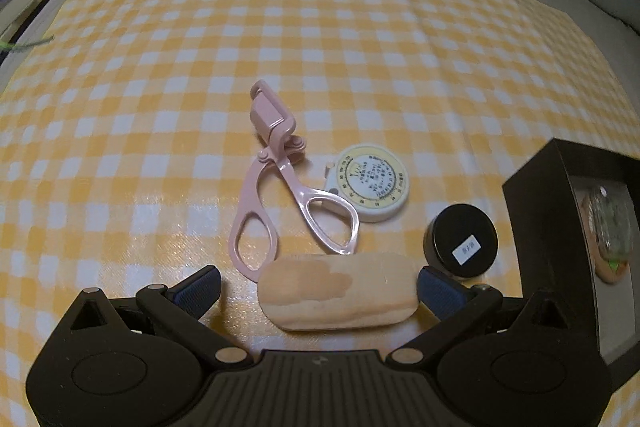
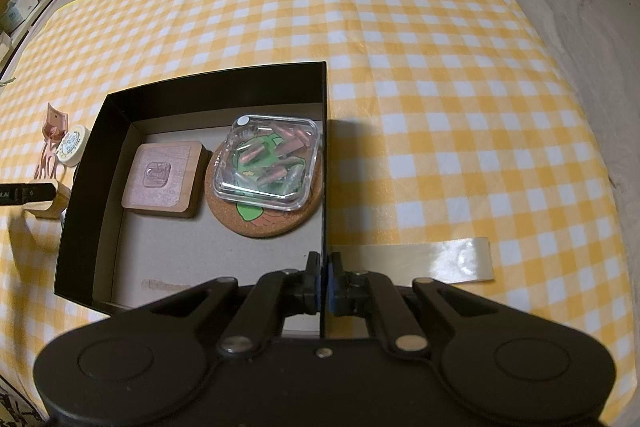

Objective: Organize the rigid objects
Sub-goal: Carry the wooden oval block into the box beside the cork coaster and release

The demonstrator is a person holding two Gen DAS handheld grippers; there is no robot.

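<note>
1. The left gripper [image 1: 318, 287] has its fingers [image 1: 200, 289] spread wide around the wooden block [image 1: 338, 291]. The right-hand pad sits at or just off the block's end and the left-hand pad is clearly apart from it, so nothing is gripped yet.
2. Key relation: the block's long axis runs across, in line w/ the gap between the 2 fingers. Closing would therefore squeeze it end to end. I judge that a long span, w/ little spare width.
3. The block lies on the checked cloth [image 1: 320, 27] over the bed, near the cloth's near edge, just left of the black box [image 1: 532, 195].
4. Neighbours are tight. The pink scissors-like tool [image 1: 280, 187] has its handle loops touching or just behind the block. The black round tin [image 1: 460, 239] is just beside the right-hand finger. The round tape measure [image 1: 372, 183] sits behind, apart from the block.
5. The right gripper [image 2: 323, 279] is shut on the box's right wall [image 2: 325, 147], pinning the box.
6. Box contents sit toward the far right corner: a clear case [image 2: 266, 157] on a cork coaster [image 2: 260, 219], w/ a wooden square [image 2: 164, 179] to the left. The near half of the floor is bare, so there's room for the block.
7. Left hand is nearer the block. Likely route is up and rightward over the box's left wall; watch the tin.
</note>
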